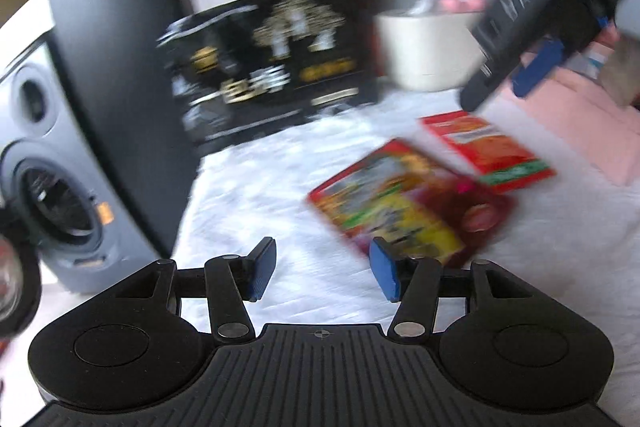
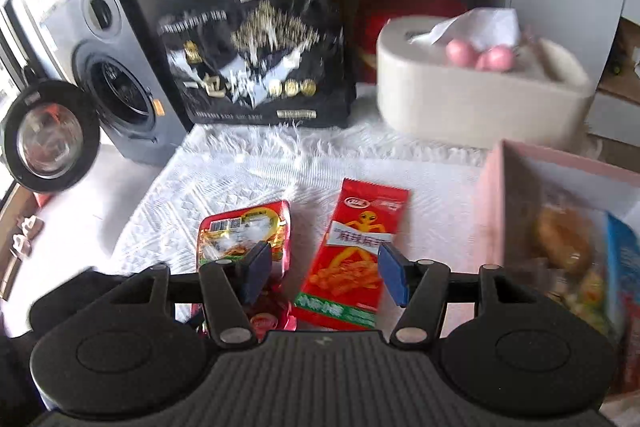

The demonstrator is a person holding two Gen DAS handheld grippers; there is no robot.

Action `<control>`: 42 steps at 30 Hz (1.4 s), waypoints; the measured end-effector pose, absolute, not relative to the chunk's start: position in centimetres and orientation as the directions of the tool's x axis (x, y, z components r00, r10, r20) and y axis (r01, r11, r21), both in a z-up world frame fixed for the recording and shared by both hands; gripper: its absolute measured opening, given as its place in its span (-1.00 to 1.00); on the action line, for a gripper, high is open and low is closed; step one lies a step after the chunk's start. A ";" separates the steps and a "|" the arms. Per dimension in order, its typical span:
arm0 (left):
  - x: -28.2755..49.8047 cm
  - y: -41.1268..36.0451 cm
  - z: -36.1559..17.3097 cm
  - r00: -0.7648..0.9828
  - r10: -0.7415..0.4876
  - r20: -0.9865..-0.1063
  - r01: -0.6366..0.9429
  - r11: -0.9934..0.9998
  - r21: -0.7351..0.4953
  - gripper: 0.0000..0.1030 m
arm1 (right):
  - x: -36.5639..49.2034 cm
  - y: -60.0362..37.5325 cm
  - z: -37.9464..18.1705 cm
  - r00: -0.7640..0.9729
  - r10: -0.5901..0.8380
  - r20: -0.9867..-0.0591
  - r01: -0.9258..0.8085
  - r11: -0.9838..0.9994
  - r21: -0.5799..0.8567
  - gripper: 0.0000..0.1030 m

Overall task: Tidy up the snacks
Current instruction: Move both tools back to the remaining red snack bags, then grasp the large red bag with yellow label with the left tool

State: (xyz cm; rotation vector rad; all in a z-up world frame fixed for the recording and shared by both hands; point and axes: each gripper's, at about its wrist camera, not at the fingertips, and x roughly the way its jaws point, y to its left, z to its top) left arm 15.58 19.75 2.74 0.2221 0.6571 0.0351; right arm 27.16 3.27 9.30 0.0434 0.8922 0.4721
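Snacks already sit in the pink box (image 2: 560, 211) at the right, a pastry-like piece and some bright wrappers among them, so part of the sorting looks done. Two packets are not in yet: the red packet (image 2: 354, 255) with the orange figure and the foil pouch (image 2: 244, 235) beside it, both flat on the white cloth covering the counter (image 2: 248, 179). The right tool (image 2: 326, 273) hovers just over the red packet, jaws partly apart and gripping nothing. The left tool (image 1: 323, 269), likewise part-open and empty, hangs near the pouch. My guess: two pickups left.
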 end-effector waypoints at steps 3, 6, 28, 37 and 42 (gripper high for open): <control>15.7 22.4 2.7 0.766 0.032 -0.642 0.000 0.999 0.049 0.10 | 28.1 4.9 7.6 0.541 0.376 -0.752 -0.368 0.910 0.191 0.14; 15.1 23.4 3.4 0.766 -0.070 -0.639 0.007 0.995 -0.101 0.09 | 28.8 5.9 5.9 0.553 0.342 -0.760 -0.364 0.919 0.149 0.14; 17.9 20.9 3.3 0.761 0.095 -0.642 0.039 0.981 0.192 0.13 | 25.8 3.6 2.1 0.647 0.419 -0.637 -0.377 0.902 0.211 0.25; 19.7 15.1 2.4 0.720 -0.075 -0.690 0.296 0.933 0.207 0.20 | 25.5 2.2 1.4 0.677 0.445 -0.587 -0.380 0.894 0.239 0.26; 19.8 13.2 1.5 0.727 -0.016 -0.686 0.296 0.909 0.293 0.38 | 25.5 1.3 1.3 0.669 0.478 -0.569 -0.375 0.878 0.297 0.27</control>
